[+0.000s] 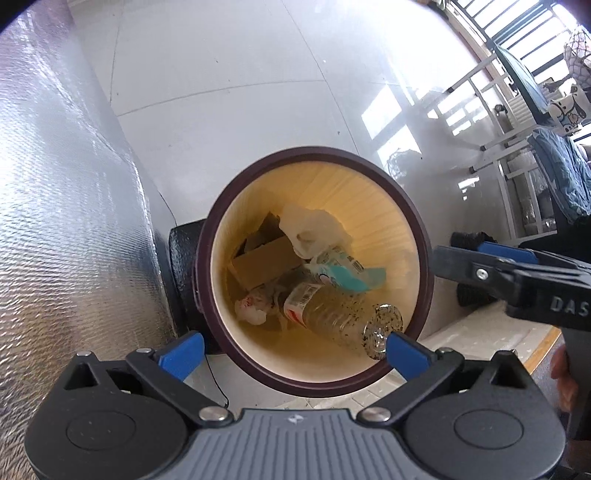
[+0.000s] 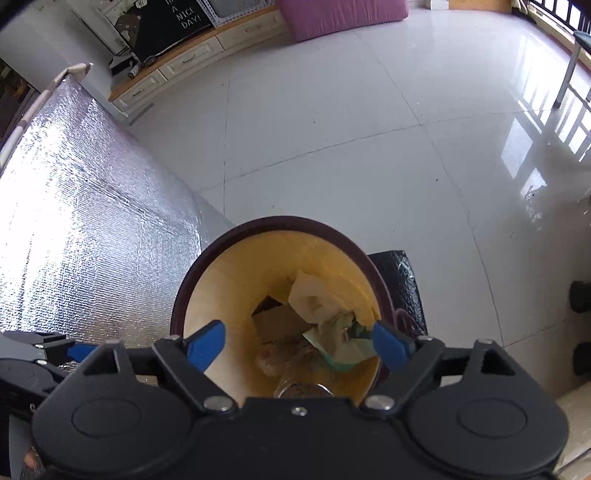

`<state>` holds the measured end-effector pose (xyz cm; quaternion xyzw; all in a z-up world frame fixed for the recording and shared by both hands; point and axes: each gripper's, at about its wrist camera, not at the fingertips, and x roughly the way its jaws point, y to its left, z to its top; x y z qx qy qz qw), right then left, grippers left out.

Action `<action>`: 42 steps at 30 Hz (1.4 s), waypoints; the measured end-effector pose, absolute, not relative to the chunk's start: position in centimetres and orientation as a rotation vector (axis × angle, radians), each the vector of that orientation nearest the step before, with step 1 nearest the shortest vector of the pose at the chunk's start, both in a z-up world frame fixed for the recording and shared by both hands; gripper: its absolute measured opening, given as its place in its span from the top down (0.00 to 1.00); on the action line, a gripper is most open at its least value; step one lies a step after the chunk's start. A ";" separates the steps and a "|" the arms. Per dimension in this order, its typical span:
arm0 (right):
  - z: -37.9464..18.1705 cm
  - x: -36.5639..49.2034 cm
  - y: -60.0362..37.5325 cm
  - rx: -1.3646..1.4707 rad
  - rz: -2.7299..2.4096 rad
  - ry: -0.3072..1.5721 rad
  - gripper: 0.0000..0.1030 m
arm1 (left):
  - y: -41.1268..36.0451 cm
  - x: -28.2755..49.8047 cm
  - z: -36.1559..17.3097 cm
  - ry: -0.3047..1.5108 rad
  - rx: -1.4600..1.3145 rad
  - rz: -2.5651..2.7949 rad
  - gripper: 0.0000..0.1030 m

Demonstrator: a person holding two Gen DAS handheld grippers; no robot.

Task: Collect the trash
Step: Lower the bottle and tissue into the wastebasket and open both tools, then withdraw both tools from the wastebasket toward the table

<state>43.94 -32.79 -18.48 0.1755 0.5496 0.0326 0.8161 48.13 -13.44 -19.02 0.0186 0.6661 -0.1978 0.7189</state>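
Hovering over the trash bin (image 1: 314, 384), left gripper (image 1: 291, 349) and right gripper (image 2: 299, 343) both have fingers spread wide, holding nothing, touching nothing. Inside the bin: clear plastic bottle (image 1: 340, 314) nearest, then teal wrapper (image 1: 354, 275), cardboard piece (image 1: 264, 264), crumpled white paper (image 1: 310, 227). Silver foil mat (image 2: 85, 206) lies just left of the bin, black bag (image 2: 402, 280) beside it, glossy tile floor (image 2: 332, 129) beyond.

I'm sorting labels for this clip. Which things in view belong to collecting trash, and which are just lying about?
Part of the job:
- trash bin
- plastic bottle
- cardboard piece
- crumpled tissue
- left gripper, open
- right gripper, open

Just lying about:
- silver foil mat
- pink cushion
- blue cloth
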 end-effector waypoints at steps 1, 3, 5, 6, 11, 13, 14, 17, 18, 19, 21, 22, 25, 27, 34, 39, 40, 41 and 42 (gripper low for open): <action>-18.2 43.7 -32.9 0.369 0.070 1.168 0.10 | -13.3 48.0 -18.8 1.465 0.037 -0.434 0.00; -17.5 43.2 -33.0 0.356 0.069 1.157 0.07 | -12.9 47.7 -18.2 1.447 0.029 -0.425 0.00; -16.8 42.5 -33.2 0.340 0.068 1.142 0.04 | -12.7 47.2 -17.6 1.427 0.024 -0.413 0.00; -16.4 42.1 -33.2 0.333 0.068 1.134 0.03 | -12.5 47.0 -17.4 1.419 0.020 -0.409 0.00; -14.9 40.0 -33.7 0.307 0.063 1.097 0.00 | -11.7 45.4 -16.0 1.378 0.001 -0.389 0.00; -14.4 39.0 -33.8 0.299 0.060 1.083 0.00 | -11.4 44.6 -15.3 1.355 -0.007 -0.379 0.00; -14.1 38.5 -33.9 0.294 0.059 1.077 0.00 | -11.2 44.2 -15.0 1.340 -0.012 -0.373 0.00; -13.4 37.0 -33.9 0.269 0.052 1.062 0.00 | -10.7 42.9 -14.0 1.301 -0.023 -0.359 0.00; -13.2 36.6 -33.9 0.264 0.049 1.058 0.00 | -10.6 42.4 -13.6 1.287 -0.025 -0.355 0.00; -12.9 36.1 -33.9 0.260 0.048 1.052 0.00 | -10.5 42.0 -13.3 1.273 -0.025 -0.352 0.00; -12.3 35.0 -33.9 0.255 0.049 1.041 0.00 | -10.3 41.1 -12.5 1.239 -0.025 -0.349 0.00; -12.1 34.7 -33.9 0.252 0.050 1.035 0.00 | -10.2 40.7 -12.2 1.221 -0.028 -0.348 0.00; -11.3 33.4 -33.9 0.243 0.044 1.014 0.00 | -10.1 39.3 -11.2 1.177 -0.030 -0.345 0.00; -10.8 32.6 -33.8 0.233 0.038 0.998 0.00 | -10.0 38.3 -10.5 1.144 -0.027 -0.347 0.00; -8.9 29.9 -33.8 0.223 0.029 0.935 0.00 | -9.5 35.4 -7.9 1.059 -0.029 -0.348 0.00; -7.3 28.1 -33.4 0.197 0.035 0.885 0.00 | -8.7 33.5 -5.9 0.989 -0.034 -0.337 0.00; -7.0 27.8 -33.3 0.190 0.035 0.875 0.00 | -8.5 33.1 -5.6 0.978 -0.036 -0.336 0.00; -6.7 27.5 -33.1 0.186 0.036 0.865 0.00 | -8.4 32.6 -5.2 0.967 -0.036 -0.333 0.00; -6.4 27.0 -33.0 0.184 0.036 0.854 0.00 | -8.2 32.2 -4.9 0.957 -0.037 -0.330 0.00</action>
